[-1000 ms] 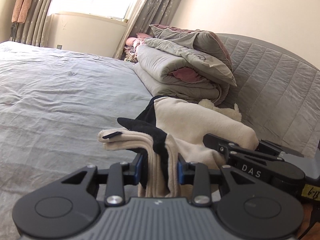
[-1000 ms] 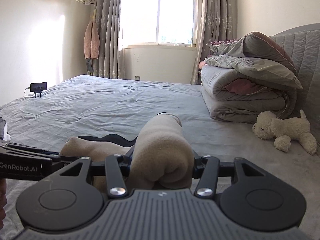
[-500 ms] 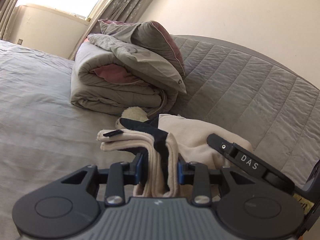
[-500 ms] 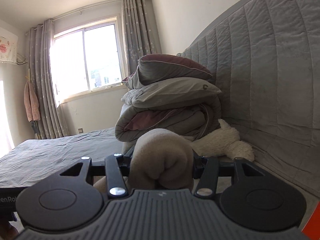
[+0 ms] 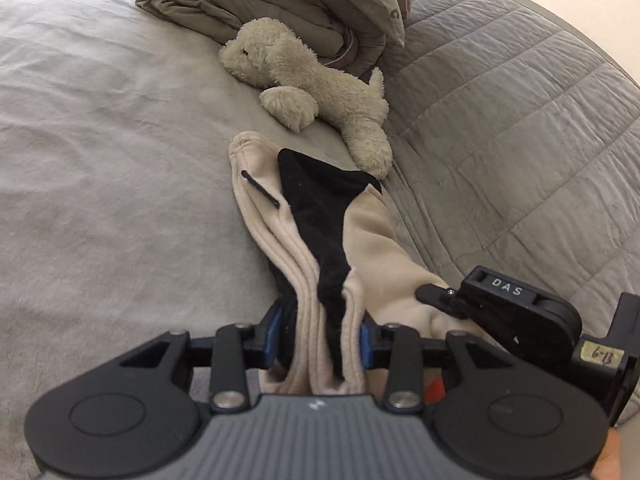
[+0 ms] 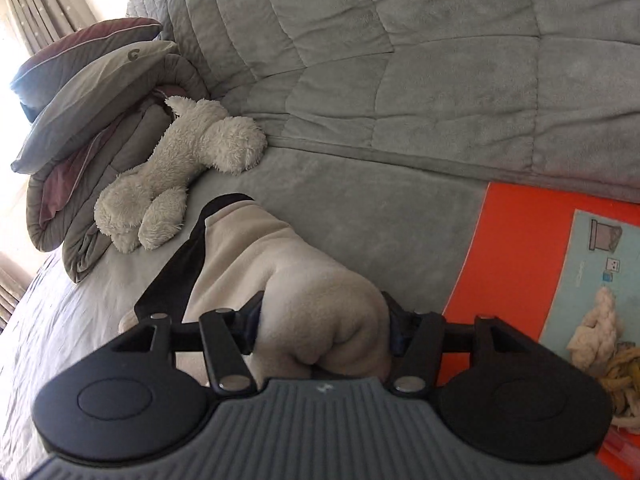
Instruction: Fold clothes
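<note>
On the left, the grey bed (image 5: 100, 128) is lying wide and a little wrinkled. Your left gripper (image 5: 318, 340) is reaching over it, and its fingers (image 5: 271, 336) are opening up right now. The folded garment (image 5: 316, 240), cream with a black part, is still sitting between them, and the blue pads are still touching its edges. The garment is stretching away from you across the bed, up toward the headboard.

Just past its far end, a fluffy cream toy dog (image 5: 312, 92) is lying on the bed. Its back paw is almost touching the black tip of the garment. Behind the toy, a pile of folded grey and pink bedding (image 5: 280, 4) is leaning near the padded headboard (image 5: 500, 120).

Further right, your right gripper (image 6: 322, 332) is holding the thick rolled end of the same garment. Its fingers (image 6: 252, 322) are opening too, with the fat cream roll still filling the gap and pressing on both sides. In the left view, this gripper's black body is showing beside the garment.

At the far right, an orange box (image 6: 516, 248) with a picture on it is sitting by the edge of the bed.
</note>
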Tool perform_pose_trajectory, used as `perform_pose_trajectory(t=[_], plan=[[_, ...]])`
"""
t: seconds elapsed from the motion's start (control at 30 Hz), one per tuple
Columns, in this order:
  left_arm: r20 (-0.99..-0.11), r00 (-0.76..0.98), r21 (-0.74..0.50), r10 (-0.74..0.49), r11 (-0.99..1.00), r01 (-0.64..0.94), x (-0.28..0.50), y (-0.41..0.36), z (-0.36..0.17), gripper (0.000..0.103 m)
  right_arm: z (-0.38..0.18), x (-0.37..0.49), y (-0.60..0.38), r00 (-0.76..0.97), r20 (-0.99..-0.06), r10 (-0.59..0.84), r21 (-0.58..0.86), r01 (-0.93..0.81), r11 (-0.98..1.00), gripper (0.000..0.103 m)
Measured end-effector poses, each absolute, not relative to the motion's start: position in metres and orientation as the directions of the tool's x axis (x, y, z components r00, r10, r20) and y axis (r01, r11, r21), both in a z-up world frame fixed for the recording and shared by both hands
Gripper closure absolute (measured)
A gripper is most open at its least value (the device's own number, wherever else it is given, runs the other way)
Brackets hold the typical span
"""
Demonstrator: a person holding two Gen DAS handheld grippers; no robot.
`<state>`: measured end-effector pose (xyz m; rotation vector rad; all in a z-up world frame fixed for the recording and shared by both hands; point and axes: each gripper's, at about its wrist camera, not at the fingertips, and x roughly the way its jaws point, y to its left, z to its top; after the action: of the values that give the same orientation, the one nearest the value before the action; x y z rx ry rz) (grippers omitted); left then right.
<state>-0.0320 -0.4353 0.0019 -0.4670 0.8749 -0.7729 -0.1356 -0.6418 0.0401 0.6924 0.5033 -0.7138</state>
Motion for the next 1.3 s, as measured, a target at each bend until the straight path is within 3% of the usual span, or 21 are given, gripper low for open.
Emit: perform_pose_trajectory(t=[0.1, 0.27, 0.3, 0.33, 0.37, 0.43, 0.5, 0.6, 0.7, 0.8, 0.87, 0.9, 1.13, 1.3], plan=[[-0.521, 0.396, -0.646, -0.756, 0.653, 0.395, -0.025, -0.429, 0.008, 0.054, 0.064, -0.136, -0.632, 0.6, -0.632, -0.491, 0.317, 0.778, 0.542, 0.036], [-0.523, 0.419, -0.639, -0.742, 0.667, 0.384, -0.02, -0.417, 0.015, 0.045, 0.104, -0.149, -0.599, 0.632, -0.505, -0.588, 0.237, 0.756, 0.609, 0.034], [-0.523, 0.423, -0.637, -0.74, 0.669, 0.384, -0.02, -0.415, 0.016, 0.045, 0.105, -0.147, -0.594, 0.663, -0.493, -0.563, 0.232, 0.724, 0.649, 0.037], [-0.527, 0.42, -0.635, -0.739, 0.67, 0.384, -0.021, -0.413, 0.016, 0.045, 0.105, -0.144, -0.588, 0.692, -0.486, -0.533, 0.223, 0.689, 0.69, 0.051], [-0.533, 0.414, -0.63, -0.738, 0.673, 0.388, -0.022, -0.411, 0.015, 0.045, 0.101, -0.137, -0.585, 0.687, -0.512, -0.515, 0.191, 0.676, 0.711, 0.065], [-0.543, 0.407, -0.622, -0.734, 0.678, 0.392, -0.022, -0.407, 0.014, 0.045, 0.083, -0.12, -0.584, 0.62, -0.617, -0.485, 0.105, 0.675, 0.73, 0.08], [-0.559, 0.4, -0.617, -0.726, 0.687, 0.385, -0.021, -0.4, 0.012, 0.043, 0.051, -0.108, -0.59, 0.544, -0.7, -0.464, 0.05, 0.684, 0.727, 0.083], [-0.605, 0.422, -0.567, -0.675, 0.737, 0.366, -0.02, -0.387, 0.013, 0.043, 0.045, -0.1, -0.579, 0.52, -0.689, -0.506, -0.054, 0.658, 0.751, 0.084], [-0.637, 0.429, -0.527, -0.64, 0.768, 0.364, -0.022, -0.377, 0.012, 0.042, 0.069, -0.106, -0.565, 0.532, -0.675, -0.511, -0.044, 0.662, 0.748, 0.071], [-0.654, 0.419, -0.521, -0.63, 0.777, 0.354, -0.029, -0.369, 0.011, 0.04, 0.09, -0.127, -0.551, 0.61, -0.644, -0.462, 0.081, 0.655, 0.751, 0.061], [-0.672, 0.42, -0.498, -0.61, 0.792, 0.352, -0.036, -0.368, 0.015, 0.035, 0.095, -0.133, -0.541, 0.621, -0.646, -0.444, 0.115, 0.654, 0.748, 0.042], [-0.68, 0.423, -0.482, -0.599, 0.8, 0.358, -0.04, -0.367, 0.018, 0.029, 0.096, -0.133, -0.535, 0.617, -0.65, -0.444, 0.113, 0.656, 0.746, 0.037], [-0.659, 0.518, -0.354, -0.545, 0.833, 0.425, -0.064, -0.35, 0.044, 0.012, 0.093, -0.127, -0.523, 0.549, -0.666, -0.505, -0.043, 0.647, 0.761, 0.001], [-0.636, 0.589, -0.284, -0.499, 0.861, 0.422, -0.071, -0.341, 0.058, 0.001, 0.088, -0.126, -0.513, 0.532, -0.66, -0.531, -0.134, 0.612, 0.78, 0.0]])
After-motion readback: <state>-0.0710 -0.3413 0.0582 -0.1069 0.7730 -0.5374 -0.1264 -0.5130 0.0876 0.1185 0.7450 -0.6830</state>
